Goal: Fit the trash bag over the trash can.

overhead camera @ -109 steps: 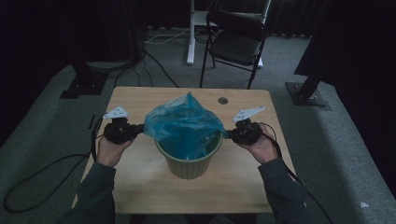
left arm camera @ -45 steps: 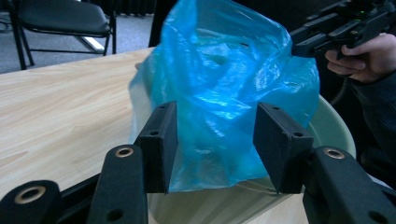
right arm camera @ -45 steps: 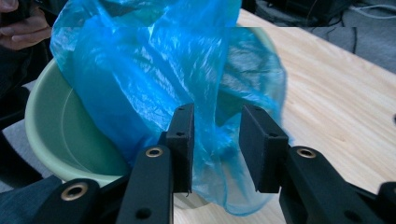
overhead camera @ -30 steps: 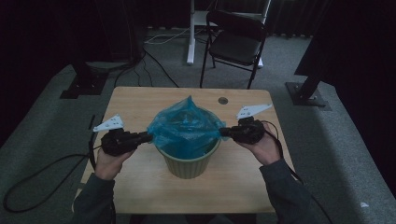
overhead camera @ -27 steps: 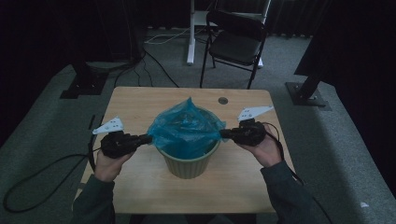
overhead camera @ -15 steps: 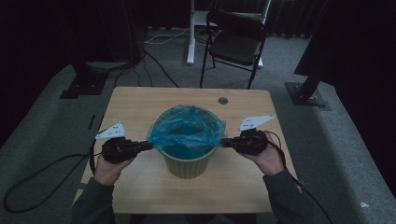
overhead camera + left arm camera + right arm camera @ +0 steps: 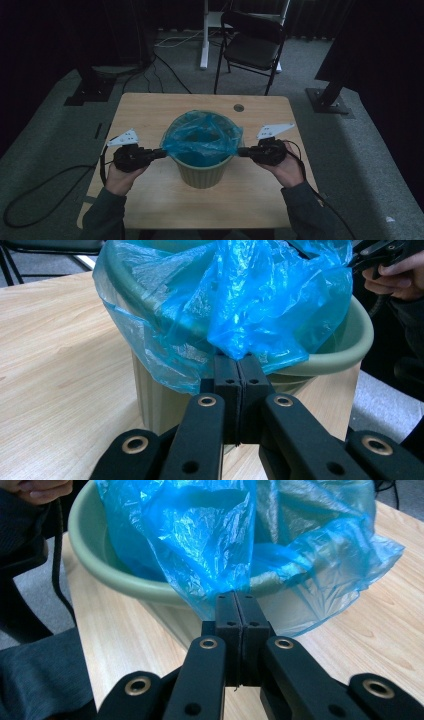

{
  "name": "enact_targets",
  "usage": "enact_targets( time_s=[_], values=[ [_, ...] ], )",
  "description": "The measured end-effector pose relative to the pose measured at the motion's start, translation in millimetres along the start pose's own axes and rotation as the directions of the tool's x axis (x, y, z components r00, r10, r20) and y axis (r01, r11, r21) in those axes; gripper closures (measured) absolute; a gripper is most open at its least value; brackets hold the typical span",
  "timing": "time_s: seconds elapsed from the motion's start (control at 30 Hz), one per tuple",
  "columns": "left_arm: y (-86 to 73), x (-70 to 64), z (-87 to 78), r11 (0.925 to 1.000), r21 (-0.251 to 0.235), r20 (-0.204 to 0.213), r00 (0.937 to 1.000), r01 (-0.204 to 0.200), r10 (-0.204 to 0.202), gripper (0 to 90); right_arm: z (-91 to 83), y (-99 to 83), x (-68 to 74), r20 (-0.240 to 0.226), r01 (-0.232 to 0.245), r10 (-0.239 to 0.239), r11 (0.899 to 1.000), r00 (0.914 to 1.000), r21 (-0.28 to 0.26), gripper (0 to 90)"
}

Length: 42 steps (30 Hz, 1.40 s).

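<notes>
Pinching the blue bag (image 7: 202, 137) from both sides, left gripper (image 7: 238, 371) and right gripper (image 7: 238, 609) hide its pinched edges.

A crinkled blue plastic bag (image 7: 202, 137) lines a pale green bin (image 7: 202, 172) — its mouth spread wide, edges draped over the rim (both sides pulled outward). The bin stands upright mid-bench.

High view from above looking forward and down on the tabletop (image 7: 150, 107), each tool view very near the blue bag (image 7: 202, 132), from opposite sides, all sharing it
</notes>
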<state>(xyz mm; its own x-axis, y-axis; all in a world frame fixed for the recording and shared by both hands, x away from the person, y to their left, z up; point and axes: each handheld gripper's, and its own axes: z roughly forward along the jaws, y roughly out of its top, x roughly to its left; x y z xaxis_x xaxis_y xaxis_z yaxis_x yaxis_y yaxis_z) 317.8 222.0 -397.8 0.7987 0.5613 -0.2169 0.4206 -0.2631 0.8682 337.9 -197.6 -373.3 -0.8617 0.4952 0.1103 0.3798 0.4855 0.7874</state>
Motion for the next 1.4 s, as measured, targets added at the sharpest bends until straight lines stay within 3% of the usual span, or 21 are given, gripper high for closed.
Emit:
enact_targets(
  time_s=[0.23,0.6,0.83,1.1,1.2,1.4],
  values=[
    [-5.1,-4.3,1.1,0.9996,0.017,0.010,0.9997,-0.021,0.021,89.3,3.8,-5.1,9.5,-0.037,0.045,-0.044,0.999,0.9983,0.017,89.8],
    [-12.8,-6.6,7.7,0.9988,0.039,0.023,0.9993,-0.030,0.029,89.4,7.5,-9.0,15.7,-0.062,0.060,-0.059,0.998,0.9963,0.016,89.8],
    [-15.9,-10.2,12.6,0.9960,0.066,0.001,0.9982,-0.060,0.060,89.4,15.8,-13.4,17.2,-0.069,0.064,-0.062,0.997,0.9957,0.035,89.8],
    [-17.5,-16.3,20.6,0.9913,0.093,0.010,0.9957,-0.093,0.092,89.4,22.4,-13.5,22.7,-0.100,0.093,-0.088,0.995,0.9911,0.047,89.2],
    [-18.3,-18.3,23.8,0.9864,0.118,-0.008,0.9932,-0.114,0.116,89.4,26.3,-14.4,22.0,-0.085,0.097,-0.091,0.992,0.9923,0.076,89.3],
    [-21.2,-14.2,23.8,0.9856,0.129,-0.024,0.9933,-0.109,0.113,89.3,28.7,-17.3,18.0,-0.071,0.078,-0.072,0.993,0.9949,0.091,89.3]
  ],
)
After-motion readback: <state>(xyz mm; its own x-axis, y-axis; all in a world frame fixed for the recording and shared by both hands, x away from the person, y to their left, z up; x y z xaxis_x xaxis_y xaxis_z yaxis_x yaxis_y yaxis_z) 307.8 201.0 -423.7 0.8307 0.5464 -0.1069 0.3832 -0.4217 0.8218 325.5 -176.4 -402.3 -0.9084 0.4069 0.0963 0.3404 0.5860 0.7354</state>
